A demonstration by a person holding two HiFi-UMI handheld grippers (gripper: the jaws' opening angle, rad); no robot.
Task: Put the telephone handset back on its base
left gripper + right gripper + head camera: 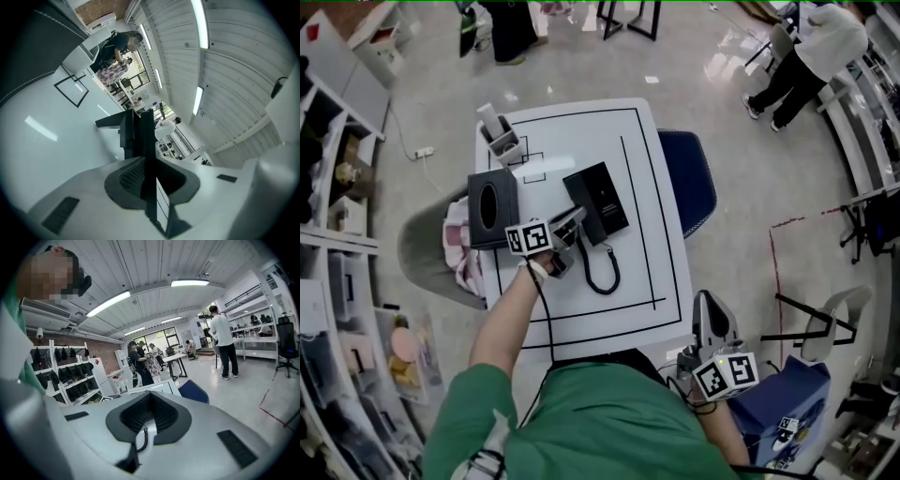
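Note:
The black telephone base (pixel 598 200) lies near the middle of the white table (pixel 581 131). Its coiled cord (pixel 602 274) loops toward the table's front. My left gripper (pixel 570 225) is at the base's near left corner, shut on the black handset (pixel 563 246). In the left gripper view the handset (pixel 138 133) stands edge-on between the pads, sticking out past the left gripper (pixel 146 163). My right gripper (pixel 707 302) hangs off the table's front right corner, and in its own view the right gripper (pixel 150 397) is shut with nothing in it.
A black tissue box (pixel 492 208) sits just left of the base, with a pen holder (pixel 501 139) behind it. A blue chair (pixel 689 178) stands at the table's right side. Shelves (pixel 328 187) line the left wall. A person (pixel 811 56) stands at the far right.

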